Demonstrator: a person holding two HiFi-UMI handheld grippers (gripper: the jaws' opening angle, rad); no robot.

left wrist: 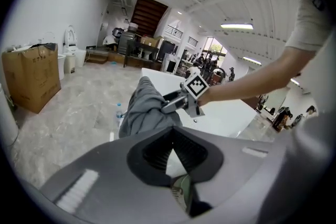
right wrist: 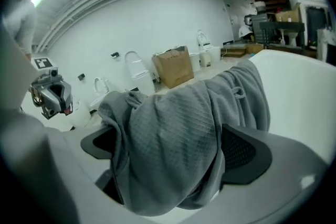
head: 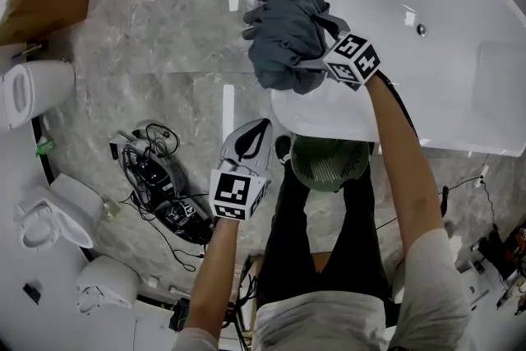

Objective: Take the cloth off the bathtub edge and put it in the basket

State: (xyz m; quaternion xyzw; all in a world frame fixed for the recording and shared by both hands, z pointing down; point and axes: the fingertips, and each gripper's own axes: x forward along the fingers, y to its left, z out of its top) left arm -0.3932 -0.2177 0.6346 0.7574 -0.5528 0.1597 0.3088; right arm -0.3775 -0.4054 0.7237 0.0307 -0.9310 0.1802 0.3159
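Bunching over the tub's point(head: 427, 94) end edge, 1 grey cloth point(head: 288, 12) fills R gripper's point(head: 319, 41) spread jaws; L gripper point(head: 261, 127) pressed shut, empty; 1 green basket point(head: 329, 164) nearby.

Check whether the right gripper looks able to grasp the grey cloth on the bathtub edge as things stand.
Probably yes: the right gripper has its jaws wide apart around the grey cloth, bunched on the bathtub edge, and nothing else seems to sit between them.
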